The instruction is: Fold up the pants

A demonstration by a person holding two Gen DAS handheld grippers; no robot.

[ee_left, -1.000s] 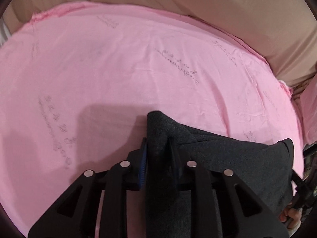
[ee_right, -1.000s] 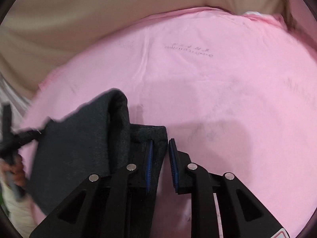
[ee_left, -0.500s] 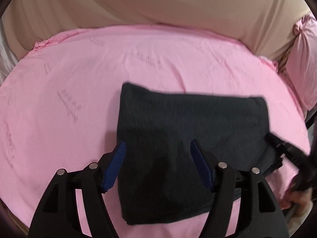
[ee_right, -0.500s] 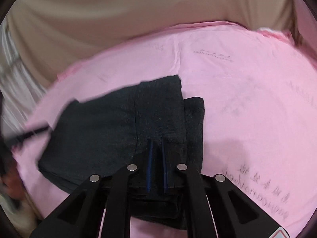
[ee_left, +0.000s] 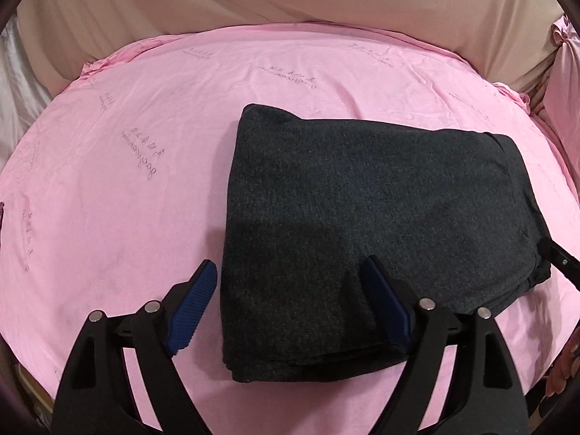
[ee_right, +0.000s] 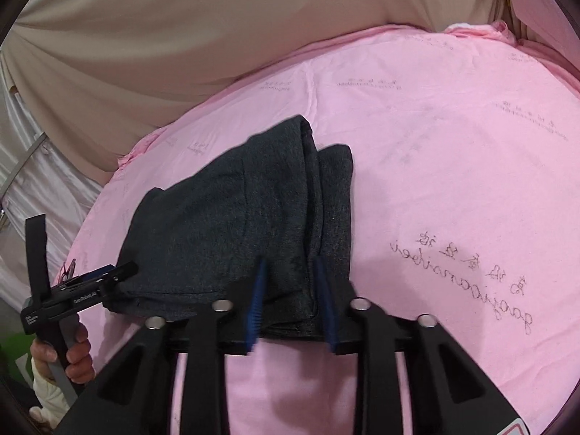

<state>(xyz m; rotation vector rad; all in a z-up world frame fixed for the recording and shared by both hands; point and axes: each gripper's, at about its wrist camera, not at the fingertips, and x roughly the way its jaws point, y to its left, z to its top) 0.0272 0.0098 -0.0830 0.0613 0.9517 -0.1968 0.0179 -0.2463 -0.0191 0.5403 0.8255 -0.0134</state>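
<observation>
While both grippers open, folded pants (ee_left: 377,214) lie on pink sheet (ee_left: 119,195).

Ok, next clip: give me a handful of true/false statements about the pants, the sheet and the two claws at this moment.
1. The dark grey pants lie folded into a compact stack. True.
2. They rest on a blue sheet. False: the sheet is pink with printed script.
3. The left claw pinches the fabric. False: its jaws are opening, wide apart, pads off the cloth.
4. The right claw is over the stack's near edge. True.
5. Beige cloth hangs beyond the sheet. True.
6. A shirt lies beside the pants. False: only the pants are there.
</observation>
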